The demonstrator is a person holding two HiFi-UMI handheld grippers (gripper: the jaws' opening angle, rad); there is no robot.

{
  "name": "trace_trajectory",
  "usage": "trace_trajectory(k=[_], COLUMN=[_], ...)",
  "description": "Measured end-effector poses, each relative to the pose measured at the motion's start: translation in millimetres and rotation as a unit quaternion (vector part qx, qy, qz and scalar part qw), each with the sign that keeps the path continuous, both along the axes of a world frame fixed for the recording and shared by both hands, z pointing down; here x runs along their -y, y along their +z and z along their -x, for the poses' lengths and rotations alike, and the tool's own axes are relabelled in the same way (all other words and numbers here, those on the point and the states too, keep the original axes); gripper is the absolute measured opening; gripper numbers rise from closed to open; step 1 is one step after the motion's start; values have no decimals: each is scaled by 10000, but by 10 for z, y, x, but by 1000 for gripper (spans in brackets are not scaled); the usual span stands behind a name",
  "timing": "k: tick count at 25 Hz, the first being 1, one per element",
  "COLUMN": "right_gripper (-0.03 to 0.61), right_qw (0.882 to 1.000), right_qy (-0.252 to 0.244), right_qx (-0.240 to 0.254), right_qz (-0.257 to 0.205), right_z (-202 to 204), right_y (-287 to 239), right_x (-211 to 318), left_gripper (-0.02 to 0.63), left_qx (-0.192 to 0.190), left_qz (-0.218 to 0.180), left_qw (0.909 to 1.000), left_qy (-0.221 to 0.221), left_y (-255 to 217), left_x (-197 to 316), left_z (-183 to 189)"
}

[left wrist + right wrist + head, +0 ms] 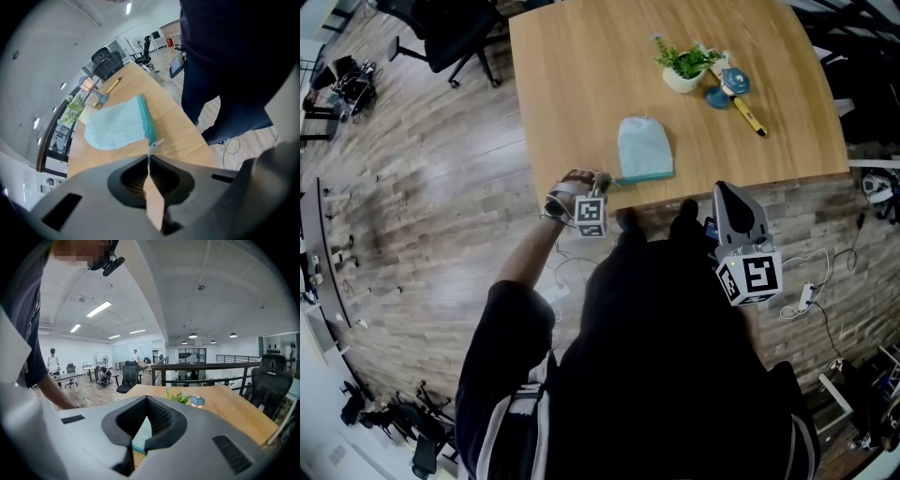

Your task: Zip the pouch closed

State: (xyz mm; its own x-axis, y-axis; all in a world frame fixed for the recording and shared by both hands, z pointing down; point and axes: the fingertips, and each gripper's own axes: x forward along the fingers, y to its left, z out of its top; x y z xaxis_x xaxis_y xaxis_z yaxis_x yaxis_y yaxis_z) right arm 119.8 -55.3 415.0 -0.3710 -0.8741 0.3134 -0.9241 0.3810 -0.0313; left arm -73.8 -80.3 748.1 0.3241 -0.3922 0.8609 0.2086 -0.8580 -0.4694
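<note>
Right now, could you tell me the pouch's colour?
The pouch is pale blue with a teal edge; left gripper view.

Open-plan office. Light wood surface (pixel 581 75) on a grey-brown plank floor (pixel 422 187). Black office chair (pixel 450 37) off the surface's far left corner, another (pixel 269 376) off its right side. Dark railing (pixel 211 366) beyond the surface's far edge. White cables (pixel 820 281) on the floor by its near right corner. Strip lights (pixel 98 309) on the white ceiling.

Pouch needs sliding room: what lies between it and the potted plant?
Only bare wooden tabletop between pouch and potted plant, per the head view.
</note>
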Motion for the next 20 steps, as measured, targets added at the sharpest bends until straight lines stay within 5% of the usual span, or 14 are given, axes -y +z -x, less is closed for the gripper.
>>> trace_trajectory(k=[9,13,16,20], right_gripper=[12,12,12,12], right_qw=[10000,10000,10000,10000], right_qy=[76,17,17,-30], right_qx=[16,21,50,86], right_qz=[-23,-20,-7,33], right_z=[-67,-54,-39,-15], right_y=[-1,2,5,39], right_x=[-26,-9,7,23], left_gripper=[6,6,6,6], left_qx=[-55,-528,-1106,-2070], left_qz=[71,381,753,1112], left_qw=[9999,9965,9861,9593], left_qy=[-126,-528,-990,-1564], left_y=[-21,-212,-492,-979], left_x=[-7,-7,-19,-30], left_z=[-29,-123,-243,-432])
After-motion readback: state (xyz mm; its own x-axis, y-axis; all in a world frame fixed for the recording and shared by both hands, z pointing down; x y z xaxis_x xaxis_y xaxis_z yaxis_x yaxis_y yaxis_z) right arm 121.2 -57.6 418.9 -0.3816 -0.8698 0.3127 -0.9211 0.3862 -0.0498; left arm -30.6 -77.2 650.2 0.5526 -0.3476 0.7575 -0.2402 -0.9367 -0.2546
